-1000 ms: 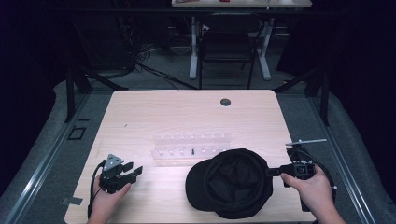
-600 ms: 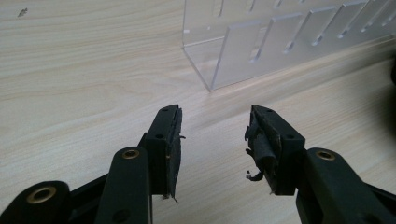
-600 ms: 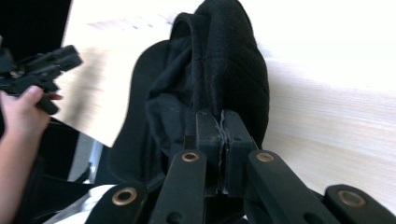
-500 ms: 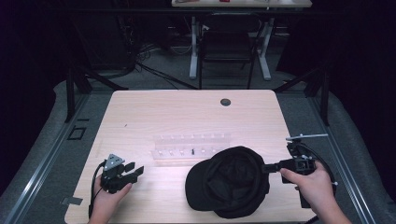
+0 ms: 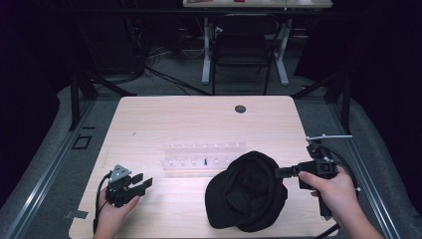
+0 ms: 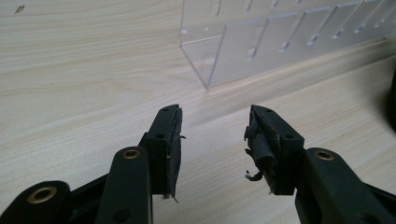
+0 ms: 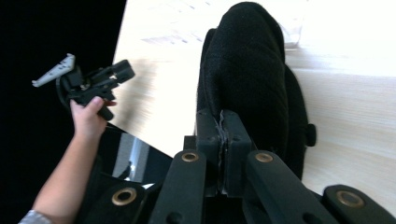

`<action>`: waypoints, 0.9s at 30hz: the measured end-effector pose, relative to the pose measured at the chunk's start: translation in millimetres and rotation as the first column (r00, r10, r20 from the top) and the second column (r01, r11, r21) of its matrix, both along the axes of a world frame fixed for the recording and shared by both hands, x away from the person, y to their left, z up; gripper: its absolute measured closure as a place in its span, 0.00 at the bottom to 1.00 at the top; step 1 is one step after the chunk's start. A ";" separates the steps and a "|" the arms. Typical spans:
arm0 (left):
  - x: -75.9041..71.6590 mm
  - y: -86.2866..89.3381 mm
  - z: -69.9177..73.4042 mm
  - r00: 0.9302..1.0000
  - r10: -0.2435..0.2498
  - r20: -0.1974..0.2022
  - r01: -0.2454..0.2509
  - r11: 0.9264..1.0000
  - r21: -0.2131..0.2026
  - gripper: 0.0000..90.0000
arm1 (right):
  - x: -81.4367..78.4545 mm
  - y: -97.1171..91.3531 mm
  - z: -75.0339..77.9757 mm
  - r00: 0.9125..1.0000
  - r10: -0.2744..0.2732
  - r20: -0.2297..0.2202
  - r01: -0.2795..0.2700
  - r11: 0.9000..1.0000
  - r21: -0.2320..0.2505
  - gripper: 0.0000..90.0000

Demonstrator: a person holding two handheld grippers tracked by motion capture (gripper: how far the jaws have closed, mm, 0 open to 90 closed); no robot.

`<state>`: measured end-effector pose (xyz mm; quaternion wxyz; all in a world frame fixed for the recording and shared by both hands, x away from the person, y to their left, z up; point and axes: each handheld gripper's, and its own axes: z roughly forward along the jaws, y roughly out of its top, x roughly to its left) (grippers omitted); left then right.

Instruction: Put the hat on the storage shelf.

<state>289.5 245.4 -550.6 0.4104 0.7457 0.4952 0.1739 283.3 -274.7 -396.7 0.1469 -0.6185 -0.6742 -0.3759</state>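
A black cap (image 5: pixel 246 191) (image 7: pixel 247 70) lies on the front right of the wooden table (image 5: pixel 174 119). My right gripper (image 5: pixel 279 173) (image 7: pixel 223 135) is shut on the cap's right edge and holds that side up off the wood. The jaws are pressed together with fabric pinched between them. My left gripper (image 5: pixel 142 181) (image 6: pixel 214 135) rests still near the front left, open with nothing between its jaws. It points at the end of a clear plastic rack (image 5: pixel 199 154) (image 6: pixel 261 42). The left gripper (image 7: pixel 116 72) also appears far off in the right gripper view.
The clear rack lies across the table's middle, just behind the cap. A small dark round hole (image 5: pixel 240 108) sits near the far edge. Behind the table stand a chair (image 5: pixel 241 55) and table legs on a dark floor.
My right gripper has risen a little and drawn the cap's right edge up with it, so the cap bunches higher. The left gripper has stayed put.
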 end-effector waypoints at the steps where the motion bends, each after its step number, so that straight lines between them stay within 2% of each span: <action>1: 0.0 -0.1 0.0 1.000 0.000 0.000 0.000 1.000 0.000 0.60 | 0.2 0.7 1.3 1.000 0.002 -0.004 -0.002 1.000 0.006 0.98; 6: -0.2 -0.2 0.1 1.000 -0.002 -0.005 0.002 1.000 0.002 0.60 | 1.0 5.5 8.2 1.000 0.010 0.018 -0.009 1.000 -0.017 0.98; 11: -0.5 -0.1 0.2 1.000 -0.006 -0.005 0.006 1.000 0.002 0.60 | 0.7 7.2 19.1 0.999 0.014 0.050 -0.014 1.000 0.006 0.98; 14: -0.6 0.4 0.2 1.000 -0.006 -0.005 0.006 1.000 0.000 0.60 | -1.6 9.4 32.8 0.995 0.026 0.101 -0.027 1.000 0.011 0.98; 15: -0.6 0.6 0.2 1.000 -0.006 -0.005 0.006 1.000 0.001 0.60 | -1.6 9.4 32.8 0.995 0.026 0.101 -0.027 1.000 0.011 0.98; 18: -0.4 0.8 -0.3 1.000 -0.001 -0.002 0.001 1.000 0.000 0.60 | -4.1 11.5 44.8 0.987 0.028 0.157 -0.029 1.000 0.007 0.99; 23: -0.3 0.2 -0.5 1.000 -0.009 -0.007 0.009 1.000 0.003 0.60 | -6.6 12.2 53.7 0.979 0.021 0.200 -0.023 1.000 0.004 0.98; 24: -0.1 -0.4 -0.9 1.000 -0.007 -0.004 0.007 1.000 0.003 0.60 | -7.5 12.1 56.6 0.973 0.014 0.232 -0.013 1.000 -0.006 0.98; 27: 0.1 -1.2 -0.9 1.000 -0.011 -0.004 0.011 1.000 0.006 0.60 | -7.8 11.5 58.8 0.968 0.005 0.252 -0.004 1.000 -0.003 0.99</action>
